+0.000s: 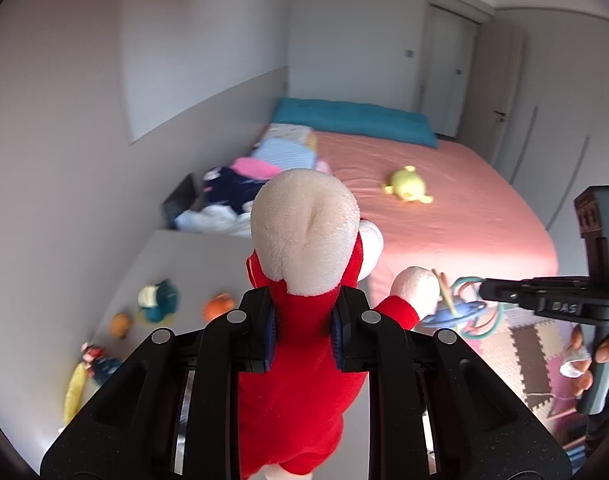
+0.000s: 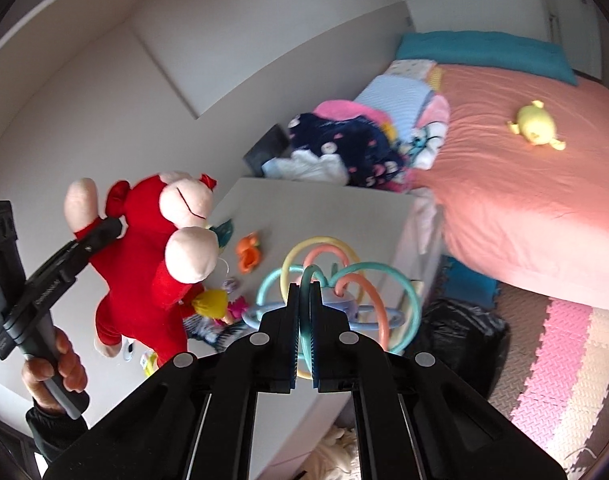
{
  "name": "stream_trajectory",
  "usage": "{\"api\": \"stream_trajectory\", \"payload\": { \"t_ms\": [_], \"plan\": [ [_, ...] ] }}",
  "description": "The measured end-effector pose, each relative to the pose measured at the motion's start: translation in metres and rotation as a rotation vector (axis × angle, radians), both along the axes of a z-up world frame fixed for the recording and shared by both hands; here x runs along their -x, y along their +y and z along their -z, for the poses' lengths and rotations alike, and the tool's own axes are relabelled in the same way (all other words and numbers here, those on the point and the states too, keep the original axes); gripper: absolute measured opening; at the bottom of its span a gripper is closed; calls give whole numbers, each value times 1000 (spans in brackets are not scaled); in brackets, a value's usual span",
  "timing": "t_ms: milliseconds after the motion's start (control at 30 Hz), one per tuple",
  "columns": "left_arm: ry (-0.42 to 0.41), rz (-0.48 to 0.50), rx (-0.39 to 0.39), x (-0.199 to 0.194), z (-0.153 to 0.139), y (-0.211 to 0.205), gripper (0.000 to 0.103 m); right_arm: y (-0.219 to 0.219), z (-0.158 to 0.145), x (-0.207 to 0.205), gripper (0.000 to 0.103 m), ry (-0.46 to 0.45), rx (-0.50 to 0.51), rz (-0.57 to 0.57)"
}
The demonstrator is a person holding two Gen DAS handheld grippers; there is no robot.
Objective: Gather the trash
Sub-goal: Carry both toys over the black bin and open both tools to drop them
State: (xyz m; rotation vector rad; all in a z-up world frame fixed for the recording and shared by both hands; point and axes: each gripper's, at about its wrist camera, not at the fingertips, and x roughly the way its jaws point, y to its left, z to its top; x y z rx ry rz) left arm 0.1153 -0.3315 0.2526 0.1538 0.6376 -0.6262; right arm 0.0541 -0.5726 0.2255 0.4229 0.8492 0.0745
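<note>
While the left gripper is clamping its pads against the red body of a red plush toy, the toy's cream-coloured limb is sticking up just past the fingertips and its red lower part is hanging down between the two black arms. In the right wrist view the same toy is dangling off to the left of the right gripper, pinched near one arm by the other tool, with the person's left hand wrapping the handle below it.

The right gripper is squeezing its jaws nearly together on a thin teal loop of a pastel ring toy; the remaining loops are fanning out ahead of and to the right of the fingertips. Beyond both tools a white cabinet top is carrying small toys, and a black trash bag is sitting on the floor to the right of the right gripper, beside the bed, where a yellow plush is lying.
</note>
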Motion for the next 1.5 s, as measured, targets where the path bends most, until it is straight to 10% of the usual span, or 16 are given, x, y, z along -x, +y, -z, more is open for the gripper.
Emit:
{"api": "stream_trajectory", "payload": {
  "t_ms": [833, 933, 967, 1000, 1067, 1500],
  "plan": [
    [269, 292, -72, -13, 116, -221, 20, -150, 131, 37, 6, 293, -42, 191],
    [310, 270, -107, -21, 131, -235, 50, -149, 143, 34, 8, 347, -15, 191],
    [294, 250, -116, -20, 130, -237, 91, -149, 143, 34, 14, 344, -11, 190],
    [254, 228, -124, -19, 128, -237, 97, -148, 142, 35, 28, 338, -2, 195],
    [203, 222, -130, -13, 121, -234, 97, -146, 137, 38, 42, 317, 28, 204],
    [214, 211, -80, -17, 114, -199, 97, -125, 123, 29, 42, 266, 54, 164]
  ]
}}
